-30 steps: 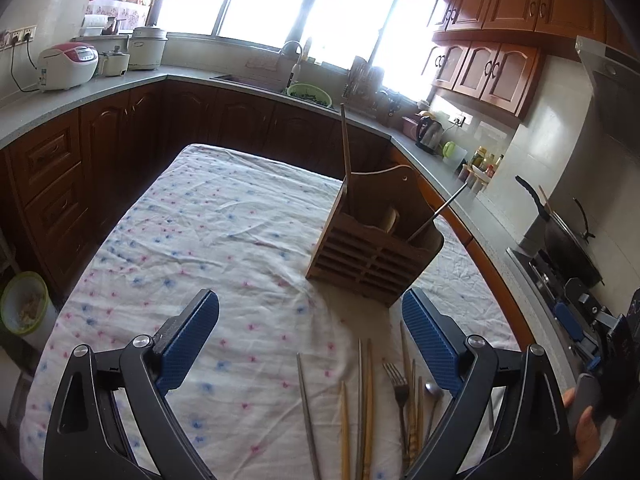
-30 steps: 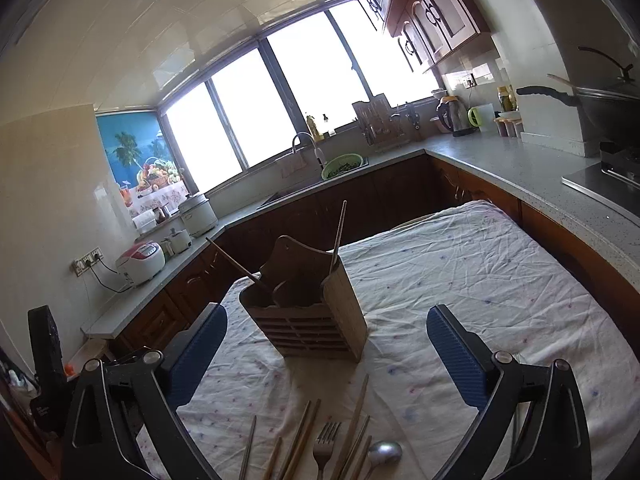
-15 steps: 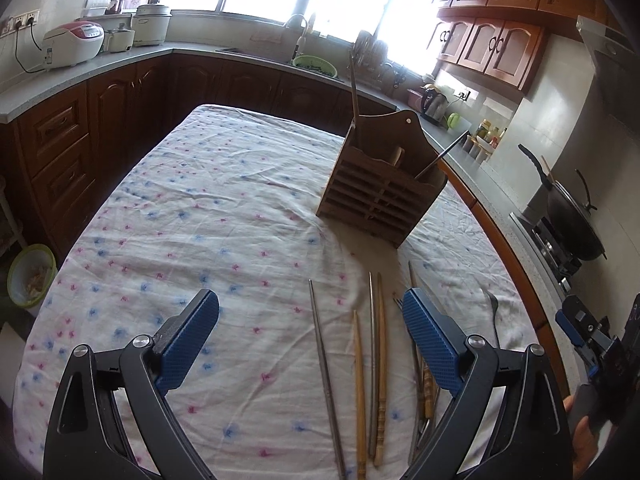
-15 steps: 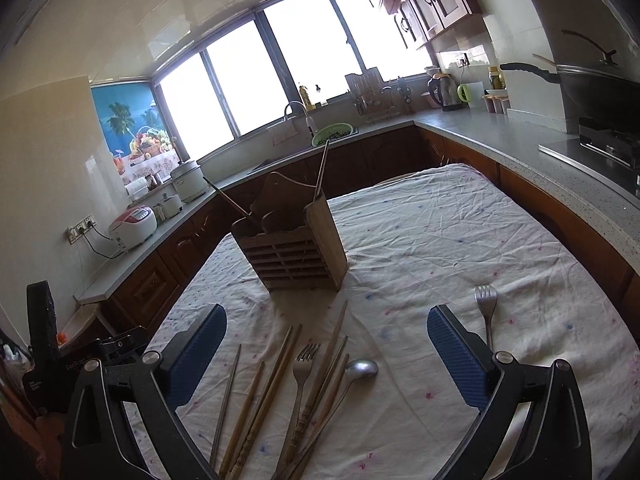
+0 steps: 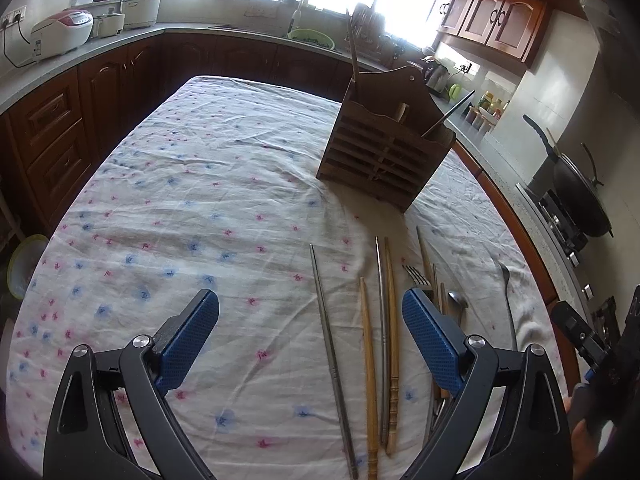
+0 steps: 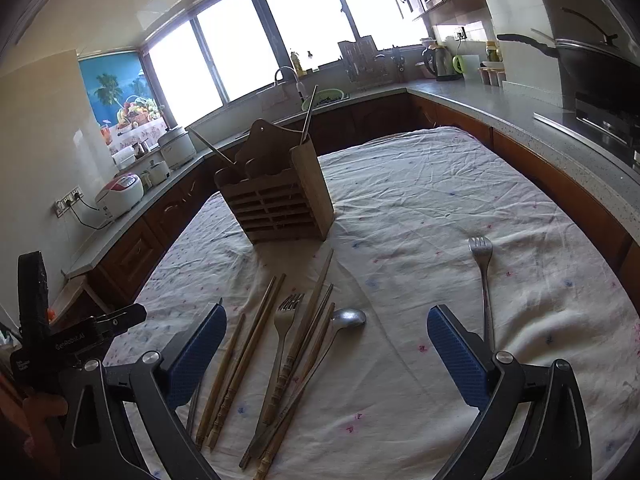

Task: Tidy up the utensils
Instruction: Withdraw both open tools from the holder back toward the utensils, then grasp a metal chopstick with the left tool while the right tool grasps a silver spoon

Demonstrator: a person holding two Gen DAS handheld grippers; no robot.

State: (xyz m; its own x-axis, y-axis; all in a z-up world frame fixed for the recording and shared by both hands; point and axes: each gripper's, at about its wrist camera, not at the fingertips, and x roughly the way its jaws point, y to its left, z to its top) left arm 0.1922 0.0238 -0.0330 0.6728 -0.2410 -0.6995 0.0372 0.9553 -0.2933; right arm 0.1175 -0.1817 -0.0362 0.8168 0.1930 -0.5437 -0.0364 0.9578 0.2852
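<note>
A wooden slatted utensil holder (image 5: 386, 156) (image 6: 278, 206) stands upright on the cloth-covered table, with a few chopsticks sticking out of it. In front of it lie several loose chopsticks (image 5: 370, 356) (image 6: 240, 356), a metal chopstick (image 5: 332, 352), a fork (image 6: 285, 322) and a spoon (image 6: 348, 317). A second fork (image 6: 484, 276) (image 5: 507, 304) lies apart on the right. My left gripper (image 5: 310, 332) is open and empty above the chopsticks. My right gripper (image 6: 326, 344) is open and empty above the fork and spoon.
The table wears a white flowered cloth (image 5: 192, 208). Wooden cabinets and a grey counter (image 6: 500, 104) wrap around it. A wok (image 5: 580, 196) sits on the stove at right, rice cookers (image 5: 64, 34) at left, a sink (image 6: 288, 88) under the window.
Both grippers have drawn back and tilted down. The holder looks farther off and more of the loose utensils now show. Both grippers stay open.
</note>
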